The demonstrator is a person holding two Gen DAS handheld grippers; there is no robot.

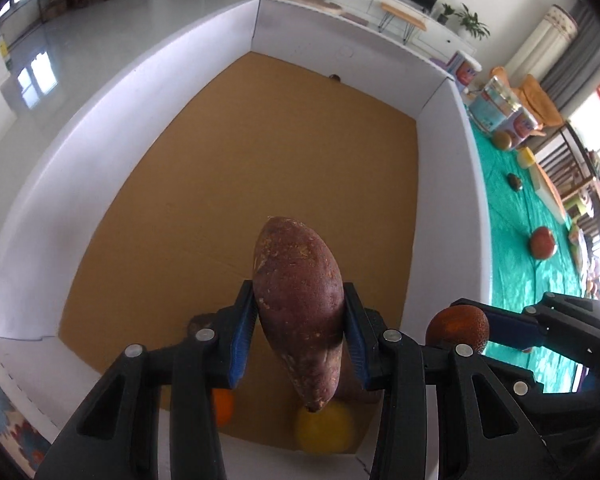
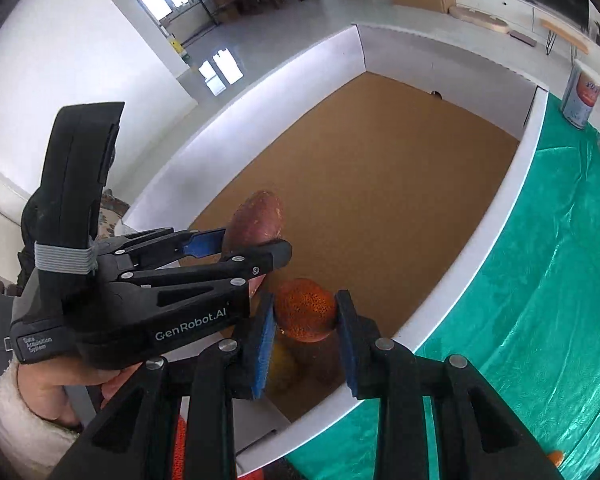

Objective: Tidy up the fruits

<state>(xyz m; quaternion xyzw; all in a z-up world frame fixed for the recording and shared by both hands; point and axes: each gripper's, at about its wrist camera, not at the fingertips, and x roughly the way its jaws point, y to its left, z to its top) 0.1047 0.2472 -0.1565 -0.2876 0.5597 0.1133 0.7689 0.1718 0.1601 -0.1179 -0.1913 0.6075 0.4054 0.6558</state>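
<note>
Two items are carried over the box (image 1: 140,128) for dropping in: a sweet potato (image 1: 300,304) clamped in the left gripper (image 1: 300,336), a mottled orange fruit (image 2: 305,309) pinched in the right gripper (image 2: 305,332).

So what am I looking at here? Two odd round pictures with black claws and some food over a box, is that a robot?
No robot: a person holds a clamp-like gripper in each hand, with a wide-angle camera on each looking along its fingers. One picture is from the left gripper, which is shut on a sweet potato. The other is from the right gripper, shut on a speckled orange fruit. Both hang over a big white-walled box with a brown cardboard floor; a yellow fruit and an orange one already lie at its near end. Beside the box, on a green cloth, more fruit waits, such as a red apple.
</note>
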